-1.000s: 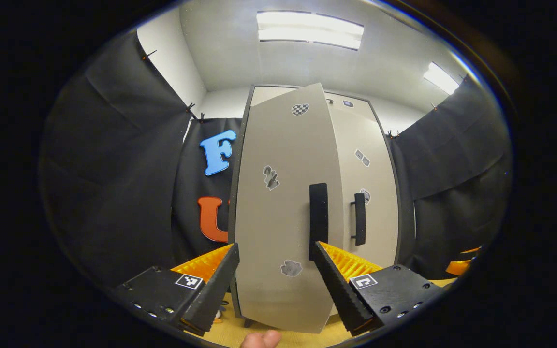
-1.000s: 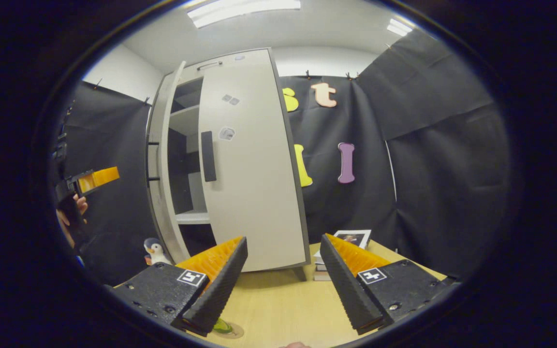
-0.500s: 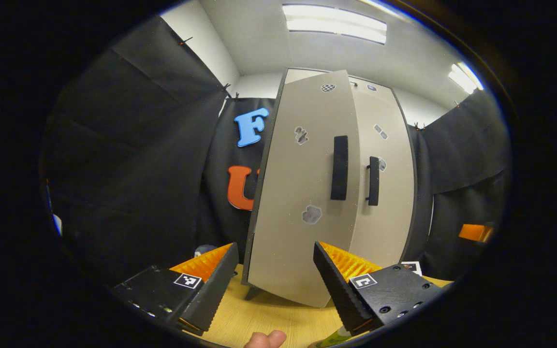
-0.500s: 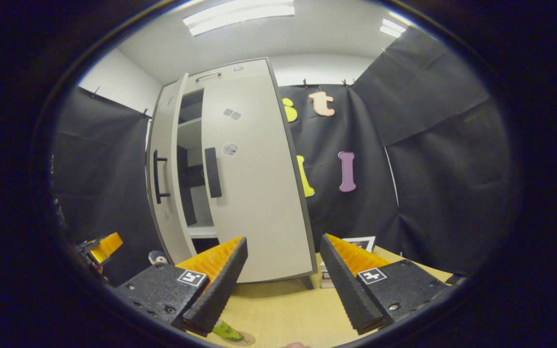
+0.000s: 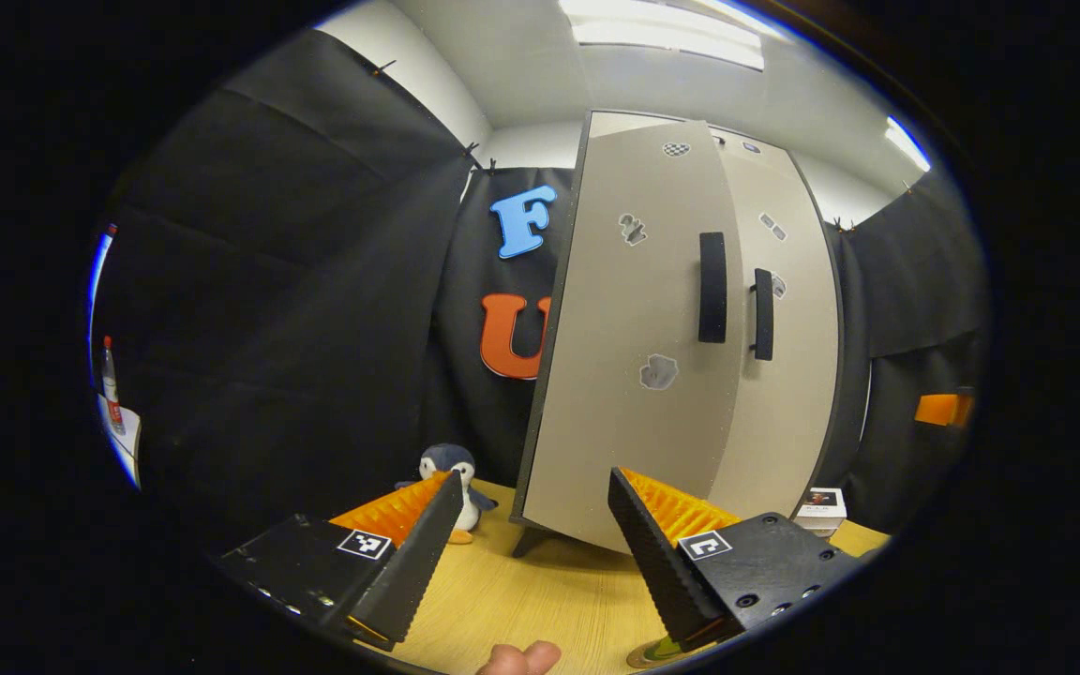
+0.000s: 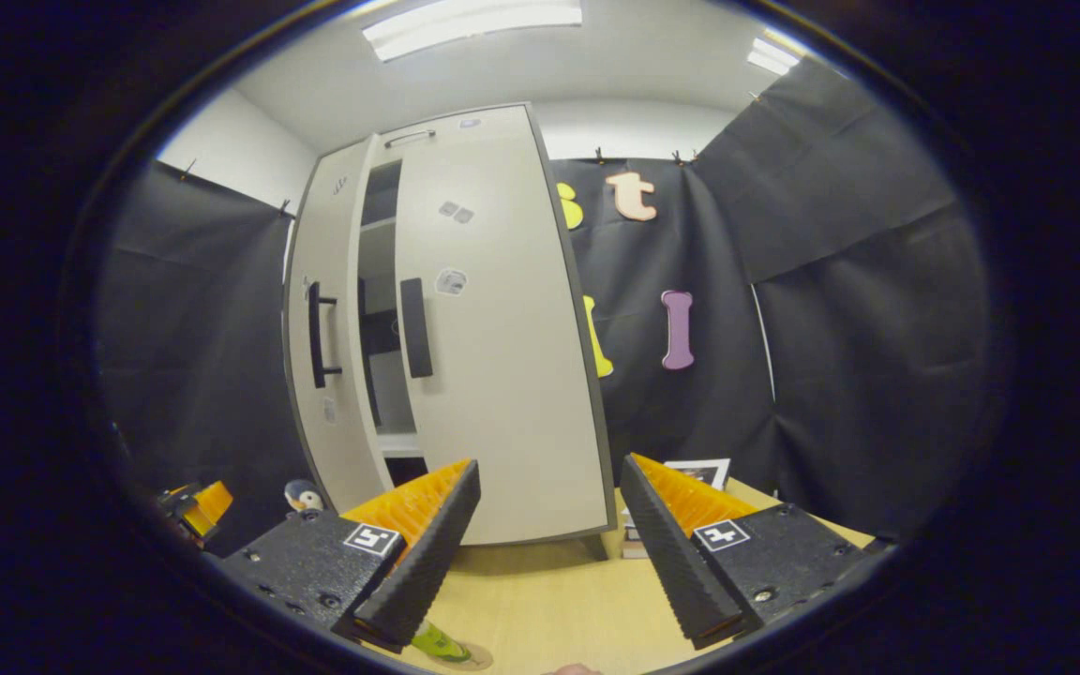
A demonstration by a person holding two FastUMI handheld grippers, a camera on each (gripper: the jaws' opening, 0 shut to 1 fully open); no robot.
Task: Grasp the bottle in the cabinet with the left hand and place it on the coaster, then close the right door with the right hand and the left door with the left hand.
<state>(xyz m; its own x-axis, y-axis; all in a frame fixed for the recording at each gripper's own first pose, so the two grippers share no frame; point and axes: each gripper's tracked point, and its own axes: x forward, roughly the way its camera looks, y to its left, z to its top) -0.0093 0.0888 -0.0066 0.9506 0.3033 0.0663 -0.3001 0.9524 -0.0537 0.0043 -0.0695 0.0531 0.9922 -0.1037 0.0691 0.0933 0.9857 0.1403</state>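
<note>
Left gripper view: hand-held gripper [image 5: 532,539] spread wide, holding nothing.

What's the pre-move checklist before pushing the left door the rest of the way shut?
1. Bottle out of cabinet, standing on coaster: ok.
2. Right door closed: ok, as far as the right gripper view tells.
3. Left door closed: not ok, a gap shows shelves inside.
4. Left gripper open and empty: ok.
5. Right gripper open, off the doors: ok.
6. Left gripper touching left door: not ok, table shows between them.
</note>
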